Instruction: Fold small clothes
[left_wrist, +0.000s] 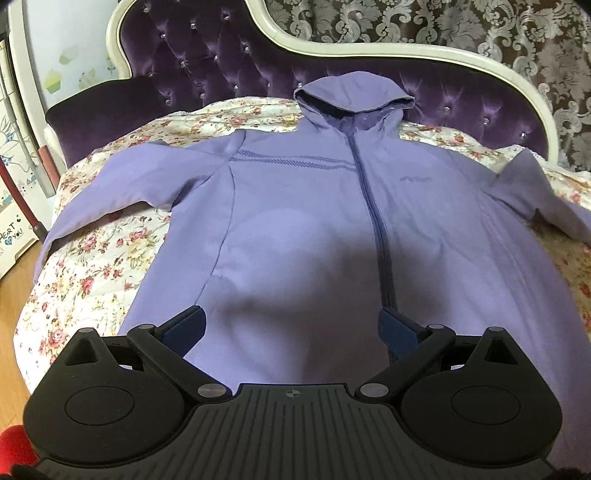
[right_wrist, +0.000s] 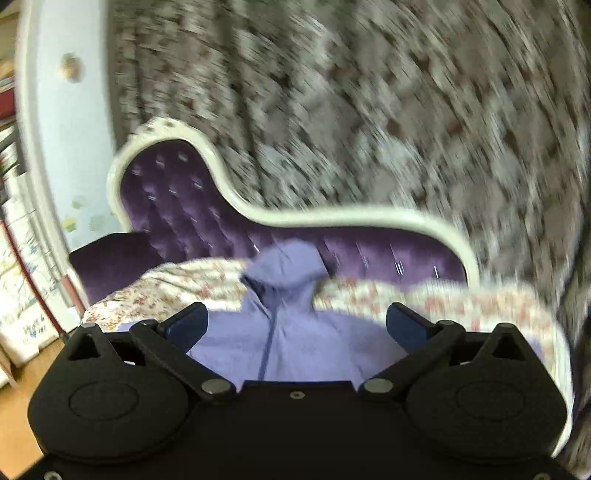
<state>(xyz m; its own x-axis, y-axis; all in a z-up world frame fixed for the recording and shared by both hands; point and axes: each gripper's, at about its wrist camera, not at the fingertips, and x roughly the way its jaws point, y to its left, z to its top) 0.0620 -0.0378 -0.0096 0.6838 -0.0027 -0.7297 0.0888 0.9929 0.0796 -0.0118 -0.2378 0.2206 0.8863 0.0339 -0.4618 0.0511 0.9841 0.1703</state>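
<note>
Floral quilt carries lilac hooded jacket, flat, front up, zip axis running away toward hood. Left gripper spread, empty, over hem, nearer; right gripper spread, apparently higher (blurred)

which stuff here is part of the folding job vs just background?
Job:
- purple hooded jacket, spread flat, zipped, sleeves out
- left gripper, open over the hem
- right gripper, open, holding nothing

Background:
- floral bedspread under the jacket
- purple tufted headboard
- patterned curtain
- dark purple cushion
</note>
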